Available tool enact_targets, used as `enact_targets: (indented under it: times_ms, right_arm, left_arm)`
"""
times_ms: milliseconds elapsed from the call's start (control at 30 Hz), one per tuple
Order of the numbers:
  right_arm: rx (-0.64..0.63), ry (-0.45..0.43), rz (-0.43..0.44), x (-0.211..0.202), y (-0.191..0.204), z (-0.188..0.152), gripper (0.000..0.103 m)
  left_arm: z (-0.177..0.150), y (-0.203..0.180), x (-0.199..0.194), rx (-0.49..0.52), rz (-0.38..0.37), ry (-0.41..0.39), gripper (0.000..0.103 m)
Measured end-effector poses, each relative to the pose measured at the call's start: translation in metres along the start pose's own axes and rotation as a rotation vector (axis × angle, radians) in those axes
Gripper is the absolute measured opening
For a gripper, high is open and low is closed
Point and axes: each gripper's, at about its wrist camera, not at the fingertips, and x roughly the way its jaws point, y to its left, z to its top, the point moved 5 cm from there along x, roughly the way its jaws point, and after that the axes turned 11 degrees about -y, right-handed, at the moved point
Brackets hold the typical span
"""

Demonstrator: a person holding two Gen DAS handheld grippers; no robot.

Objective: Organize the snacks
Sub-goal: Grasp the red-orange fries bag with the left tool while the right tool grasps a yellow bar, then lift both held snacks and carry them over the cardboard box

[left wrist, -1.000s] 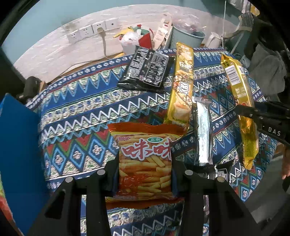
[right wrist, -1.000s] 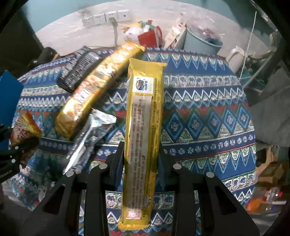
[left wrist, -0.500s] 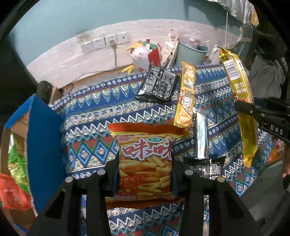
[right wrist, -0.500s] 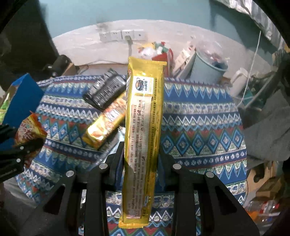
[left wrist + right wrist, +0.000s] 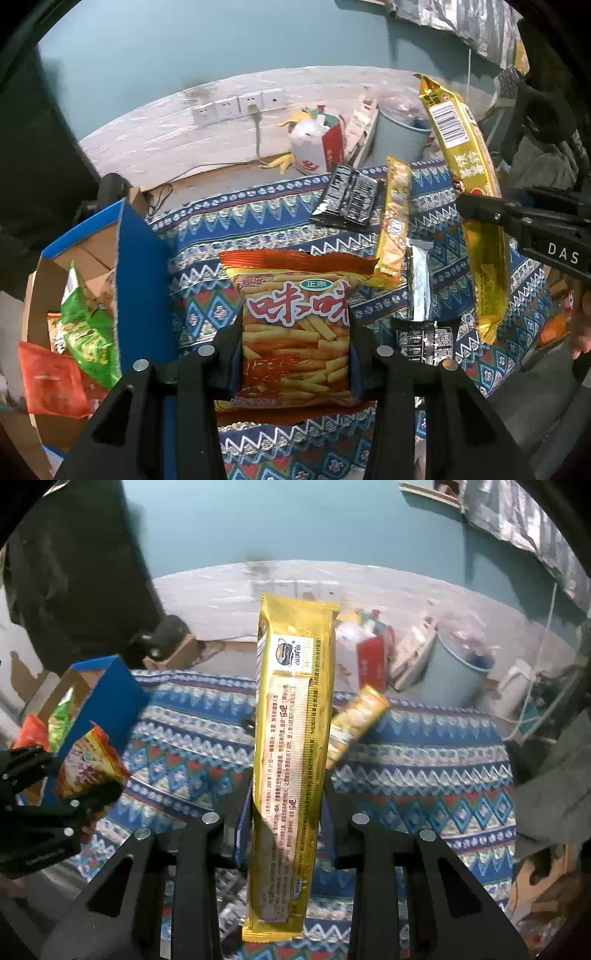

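Teal wall and a pale brick-pattern skirting with wall sockets [image 5: 238,109] back the scene; a worktop [image 5: 258,218] draped in a blue zigzag-patterned cloth carries the loose snacks.

Left wrist view: the left hand-held gripper [image 5: 295,354] is clamped on an orange fries-snack bag [image 5: 295,321], held upright above the cloth at 6 o'clock. At 9 o'clock stands a blue cardboard box [image 5: 138,266], open at the top; inside it lie a green snack bag [image 5: 86,328] and a red snack bag [image 5: 51,380]. On the cloth at 1 o'clock rest a black packet [image 5: 347,195] and, just beside it, a gold-orange stick pack [image 5: 393,221]; a silver wrapper [image 5: 419,280] lies near the stick pack's lower end. At 12 to 1 o'clock, beyond the worktop, a grey bin [image 5: 399,138] holds rubbish whose kind cannot be told; a white plastic bag [image 5: 308,146] sits beside it.

Right wrist view: the right hand-held gripper [image 5: 286,812] is clamped on a long gold biscuit pack [image 5: 293,760], held upright, its top end at 12 o'clock. The same pack appears at 2 to 3 o'clock in the left wrist view.
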Motion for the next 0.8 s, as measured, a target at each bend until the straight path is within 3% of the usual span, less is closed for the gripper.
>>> enact_targets:
  times_ms: [800]
  right_arm:
    - [-0.099, -0.015, 0.172, 0.022, 0.124, 0.034, 0.03]
  left_arm:
    - [-0.019, 0.098, -0.056, -0.14, 0.132, -0.09, 0.044]
